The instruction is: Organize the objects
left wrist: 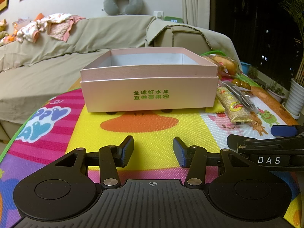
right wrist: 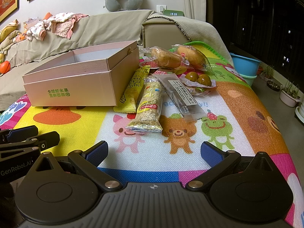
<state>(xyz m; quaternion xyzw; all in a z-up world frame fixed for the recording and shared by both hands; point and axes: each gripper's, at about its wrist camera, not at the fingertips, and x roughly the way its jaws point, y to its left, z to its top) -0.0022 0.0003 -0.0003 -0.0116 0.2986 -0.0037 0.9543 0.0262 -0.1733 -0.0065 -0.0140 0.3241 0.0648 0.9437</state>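
An open pink cardboard box [left wrist: 149,95] [right wrist: 76,83] with green print stands on a colourful play mat [left wrist: 152,131] [right wrist: 237,102]. To its right lie snack packets: a grain bar [right wrist: 149,107] [left wrist: 234,108], a yellow packet [right wrist: 133,89], a clear dark-labelled packet [right wrist: 182,96], two wrapped buns [right wrist: 167,58] and a pack of brown eggs [right wrist: 198,79]. My left gripper [left wrist: 153,151] hovers open in front of the box, nothing between its fingers. My right gripper [right wrist: 154,153] is open wide, short of the grain bar, holding nothing.
A beige covered sofa [left wrist: 57,57] with clothes [left wrist: 49,28] and a grey neck pillow [left wrist: 123,1] runs behind the mat. Blue tubs [right wrist: 245,65] and potted plants [right wrist: 288,94] stand on the floor at right. The right gripper's arm [left wrist: 266,148] shows beside the left one.
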